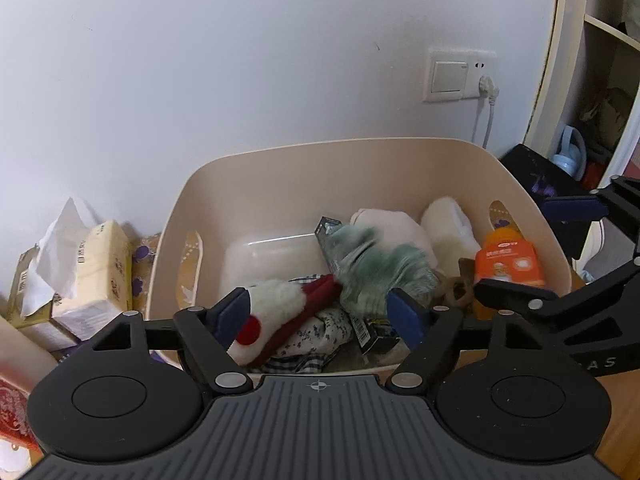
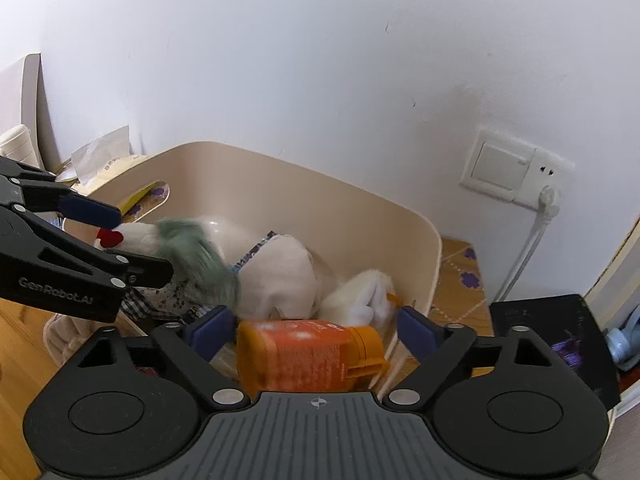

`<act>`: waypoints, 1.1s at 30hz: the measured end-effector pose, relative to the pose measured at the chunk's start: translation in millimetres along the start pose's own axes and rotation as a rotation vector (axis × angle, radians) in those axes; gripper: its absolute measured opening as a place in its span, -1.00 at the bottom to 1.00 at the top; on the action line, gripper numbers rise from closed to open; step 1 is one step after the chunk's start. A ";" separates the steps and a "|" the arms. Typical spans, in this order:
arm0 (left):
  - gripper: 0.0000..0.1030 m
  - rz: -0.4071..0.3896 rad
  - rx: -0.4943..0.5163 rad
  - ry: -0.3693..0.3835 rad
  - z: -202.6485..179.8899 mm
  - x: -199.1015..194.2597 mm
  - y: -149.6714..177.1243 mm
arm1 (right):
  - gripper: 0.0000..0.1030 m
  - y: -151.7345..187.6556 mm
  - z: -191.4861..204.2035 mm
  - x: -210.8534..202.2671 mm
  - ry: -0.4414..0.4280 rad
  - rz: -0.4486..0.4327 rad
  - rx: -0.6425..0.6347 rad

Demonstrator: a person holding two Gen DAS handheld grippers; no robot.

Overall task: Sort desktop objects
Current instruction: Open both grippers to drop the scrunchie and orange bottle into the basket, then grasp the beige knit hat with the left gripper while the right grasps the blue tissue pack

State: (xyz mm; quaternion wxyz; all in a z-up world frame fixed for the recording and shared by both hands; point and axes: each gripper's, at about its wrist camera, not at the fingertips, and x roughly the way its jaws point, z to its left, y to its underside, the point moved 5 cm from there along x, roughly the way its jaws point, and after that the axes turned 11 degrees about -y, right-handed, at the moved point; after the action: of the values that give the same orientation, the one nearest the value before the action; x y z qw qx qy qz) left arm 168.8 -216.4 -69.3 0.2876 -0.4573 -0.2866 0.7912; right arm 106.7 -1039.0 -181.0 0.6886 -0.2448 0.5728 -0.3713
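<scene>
Orange plastic bottle with flip cap lying on side at near right edge of beige plastic bin, between fingers of right gripper. Fingers standing wide apart, not squeezing it. Likely light, stiff, smooth, a bit slippery; best taking hold across round body, away from cap. Left gripper hanging spread open over near edge of bin, holding nothing. Blurry green fluffy thing sitting on soft pile in bin middle.
</scene>
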 end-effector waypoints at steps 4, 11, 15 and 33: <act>0.49 -0.013 -0.022 -0.036 8.8 -10.1 2.6 | 1.00 0.6 5.2 -9.7 0.011 -0.020 0.013; 0.49 -0.037 -0.015 -0.019 24.0 -29.3 11.6 | 1.00 4.2 17.2 -29.8 0.014 -0.031 0.023; 0.50 -0.035 -0.005 -0.020 33.2 -39.5 22.3 | 1.00 11.1 28.3 -39.5 0.009 -0.033 0.040; 0.54 0.076 0.051 -0.024 61.5 -33.8 90.9 | 1.00 59.1 80.7 -41.7 -0.037 0.059 0.054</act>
State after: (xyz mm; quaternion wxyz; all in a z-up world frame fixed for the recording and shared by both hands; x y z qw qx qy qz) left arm 110.7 -313.3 -89.8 0.2653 -0.4511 -0.2523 0.8139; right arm 195.8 -977.4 -182.6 0.7162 -0.2159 0.5564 -0.3617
